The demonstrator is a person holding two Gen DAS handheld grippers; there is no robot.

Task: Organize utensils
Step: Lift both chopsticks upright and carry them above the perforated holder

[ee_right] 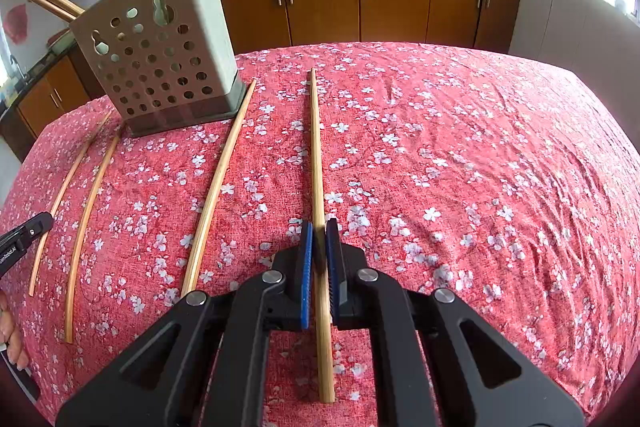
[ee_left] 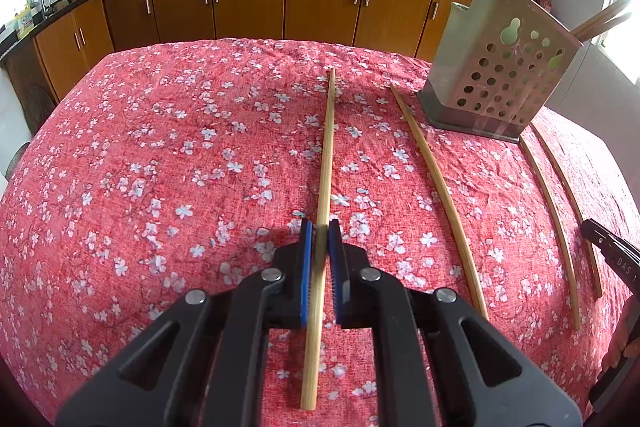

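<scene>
While each tool grips its own chopstick, the left tool (ee_left: 319, 233) clamps one (ee_left: 325, 163) lying on the desk's red flowered cloth (ee_left: 160, 167), and the right tool (ee_right: 319, 233) clamps another (ee_right: 317, 155). Other chopsticks (ee_right: 214, 187) lie loose beside the perforated holder (ee_right: 160, 55), which already contains several upright.

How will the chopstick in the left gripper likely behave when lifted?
The chopstick looks like thin, straight wood, so it is probably stiff and light. The left gripper has it toward its near end, so the far tip may sag or pivot. It seems round and smooth, so it could roll on the cloth if dropped.
</scene>
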